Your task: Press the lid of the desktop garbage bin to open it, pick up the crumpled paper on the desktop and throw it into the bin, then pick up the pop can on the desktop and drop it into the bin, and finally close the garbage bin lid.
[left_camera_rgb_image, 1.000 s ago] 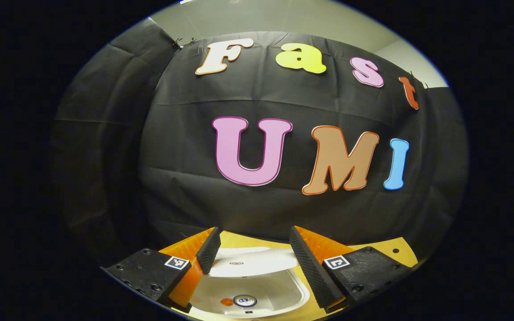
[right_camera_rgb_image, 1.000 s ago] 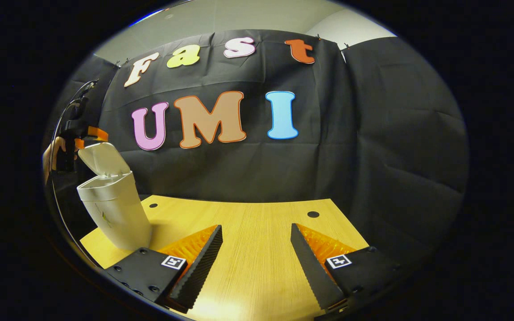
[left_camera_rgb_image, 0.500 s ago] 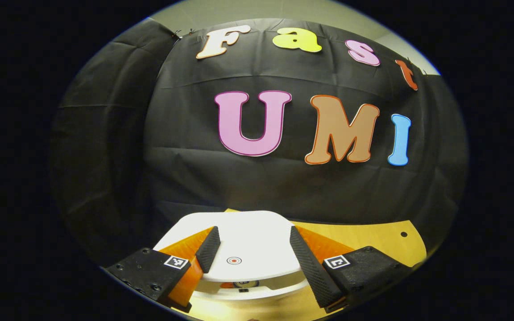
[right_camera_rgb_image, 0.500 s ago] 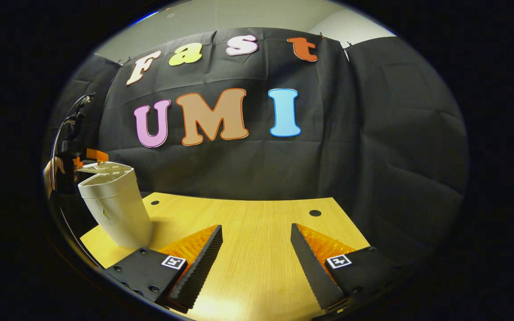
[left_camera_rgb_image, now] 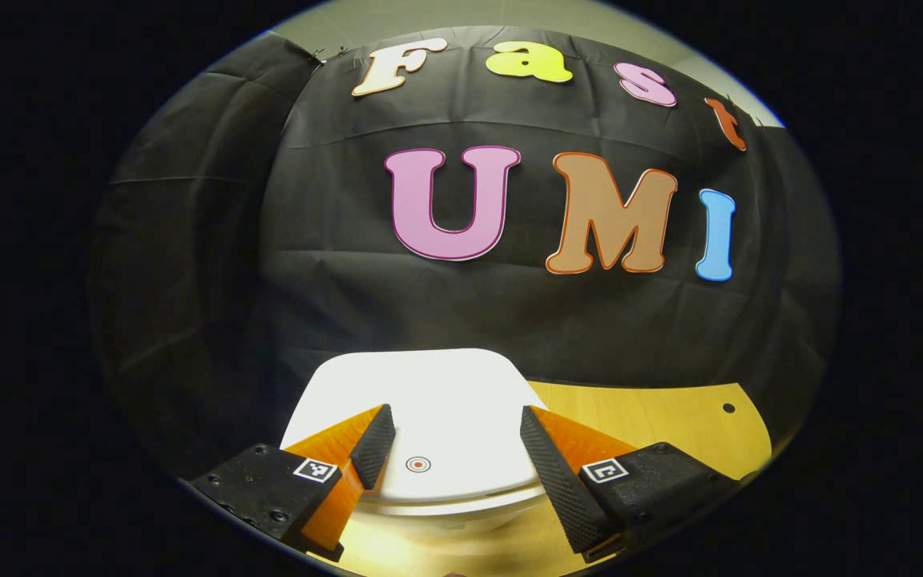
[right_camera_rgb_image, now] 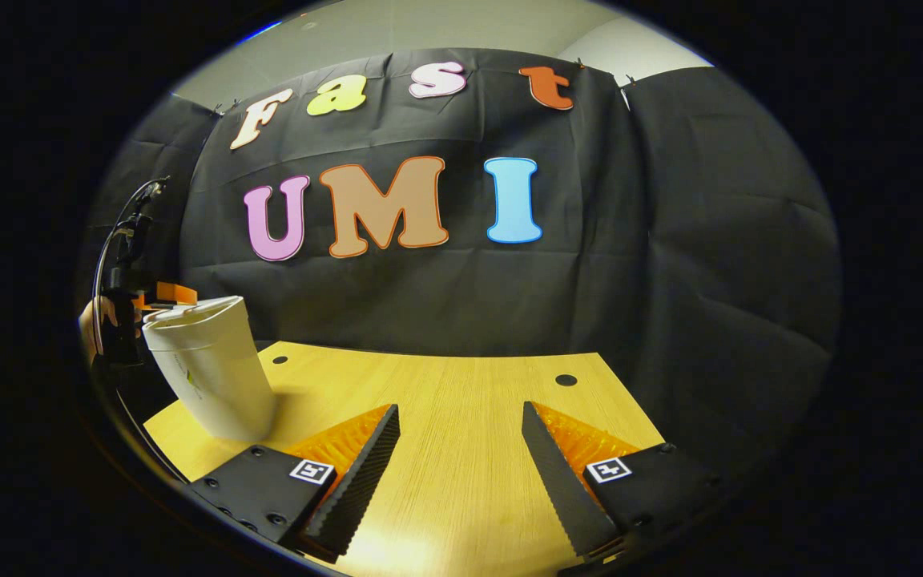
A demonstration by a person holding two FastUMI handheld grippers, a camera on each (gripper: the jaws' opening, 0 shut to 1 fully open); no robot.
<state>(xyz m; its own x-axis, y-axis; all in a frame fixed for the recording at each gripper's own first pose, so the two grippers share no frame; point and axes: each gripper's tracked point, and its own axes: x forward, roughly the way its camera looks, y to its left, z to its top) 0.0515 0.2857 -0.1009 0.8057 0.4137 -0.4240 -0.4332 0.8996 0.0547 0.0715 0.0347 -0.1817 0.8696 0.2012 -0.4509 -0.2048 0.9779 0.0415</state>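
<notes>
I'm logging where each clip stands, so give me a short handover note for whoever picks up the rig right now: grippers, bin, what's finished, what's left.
Left hand-held gripper: open, fingers straddling the bin lid from above, holding nothing.
Right hand-held gripper: open, empty, low over the bare table.
Bin: stands at the table's left edge in the right gripper view, lid down or nearly so; whether it has latched cannot be told.
Done: no paper or can lies on the table seen here, so both look binned.
Left: confirm the lid is fully shut, pressing it once more if needed, then lift the left gripper clear.
</notes>
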